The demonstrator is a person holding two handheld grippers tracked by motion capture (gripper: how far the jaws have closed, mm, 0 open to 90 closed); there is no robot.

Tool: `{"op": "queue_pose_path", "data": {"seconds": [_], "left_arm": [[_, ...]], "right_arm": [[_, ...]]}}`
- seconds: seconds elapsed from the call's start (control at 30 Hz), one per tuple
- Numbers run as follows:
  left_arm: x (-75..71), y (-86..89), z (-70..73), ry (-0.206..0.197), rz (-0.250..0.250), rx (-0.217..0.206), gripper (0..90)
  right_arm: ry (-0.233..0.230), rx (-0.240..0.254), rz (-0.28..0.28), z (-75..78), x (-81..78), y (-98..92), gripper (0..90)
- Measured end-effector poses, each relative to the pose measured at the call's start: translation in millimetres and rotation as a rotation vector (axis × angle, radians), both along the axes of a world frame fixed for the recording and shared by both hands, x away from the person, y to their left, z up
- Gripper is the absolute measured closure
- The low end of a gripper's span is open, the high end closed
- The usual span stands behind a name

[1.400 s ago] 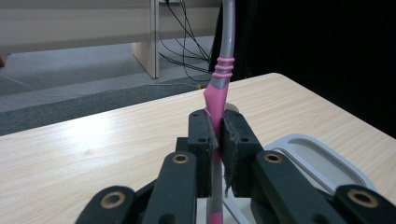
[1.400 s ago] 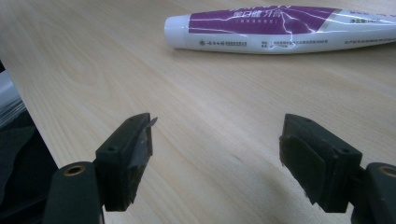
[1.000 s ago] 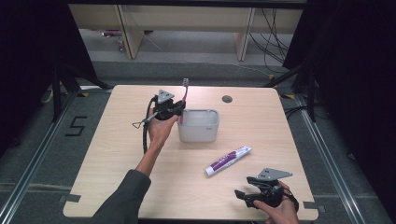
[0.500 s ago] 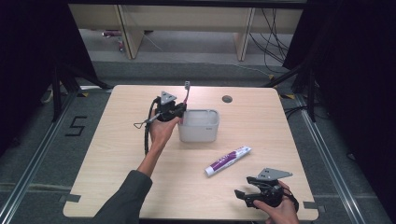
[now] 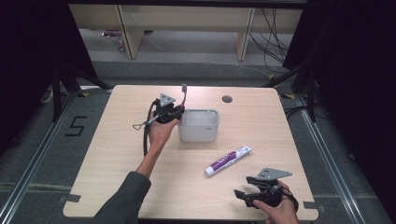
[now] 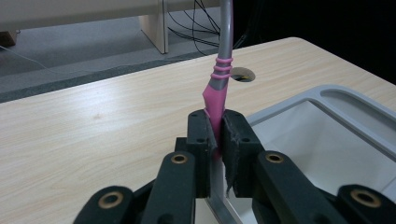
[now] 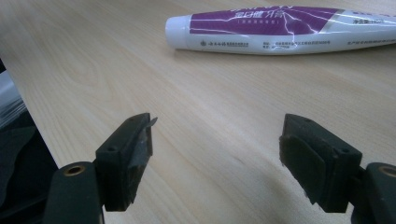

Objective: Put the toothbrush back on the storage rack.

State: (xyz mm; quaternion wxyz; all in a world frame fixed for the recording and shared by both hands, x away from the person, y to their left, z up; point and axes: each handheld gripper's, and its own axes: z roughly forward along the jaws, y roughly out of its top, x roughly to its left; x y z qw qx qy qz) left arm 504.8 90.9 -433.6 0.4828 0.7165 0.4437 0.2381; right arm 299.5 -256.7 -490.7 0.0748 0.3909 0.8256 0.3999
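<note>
Toothbrush (image 6: 218, 93) stands upright left of centre, clamped in the left gripper (image 5: 173, 112) at the grey bin's (image 5: 200, 133) rim, probably not yet dropped in. Toothpaste (image 5: 228, 160) lies untouched lower right; right gripper (image 7: 217, 154) waits, jaws apart.

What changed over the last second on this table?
Nothing visibly moved. The left gripper stays shut on the pink-handled toothbrush beside the grey bin; the right gripper stays open near the toothpaste tube.
</note>
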Motion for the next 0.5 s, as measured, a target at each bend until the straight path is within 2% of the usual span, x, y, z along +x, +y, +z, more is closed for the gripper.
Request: {"op": "queue_pose_path", "data": {"seconds": [0.5], "left_arm": [[-2.4, -1.8, 0.7, -0.010, 0.002, 0.034, 76.6]], "right_arm": [[0.000, 0.001, 0.001, 0.1, -0.2, 0.2, 26.1]]}}
